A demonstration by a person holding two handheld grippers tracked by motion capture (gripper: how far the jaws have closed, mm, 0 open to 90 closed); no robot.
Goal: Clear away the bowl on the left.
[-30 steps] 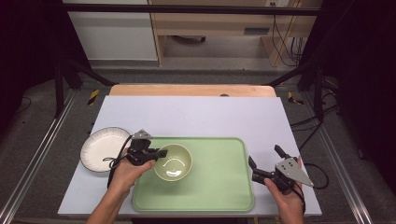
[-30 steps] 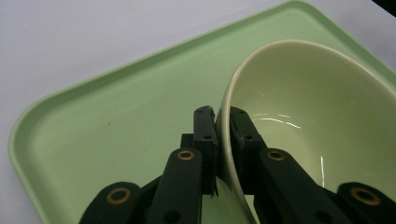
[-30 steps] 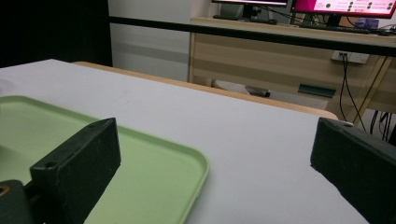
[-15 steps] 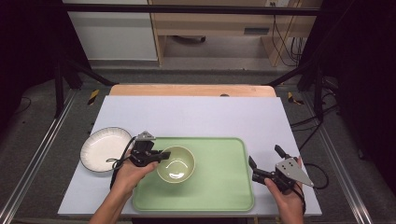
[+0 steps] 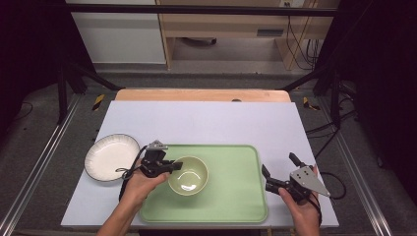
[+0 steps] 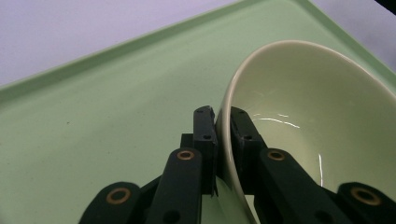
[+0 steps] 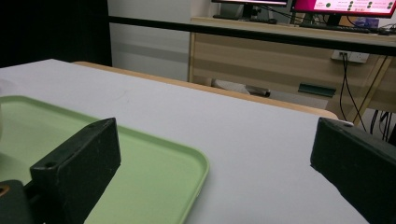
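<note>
Bowl (image 5: 188, 175) sits on the green tray (image 5: 236, 206), its rim clamped between my left gripper's (image 6: 223, 122) jaws, my right gripper (image 5: 281, 173) idling wide apart; next, I'd judge, a level lift.

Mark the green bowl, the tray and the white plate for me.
green bowl (image 5: 188, 175): high view, inner bottom of the bowl.
tray (image 5: 236, 194): high view, bare floor right of the bowl.
white plate (image 5: 110, 156): high view, middle of the plate.
</note>
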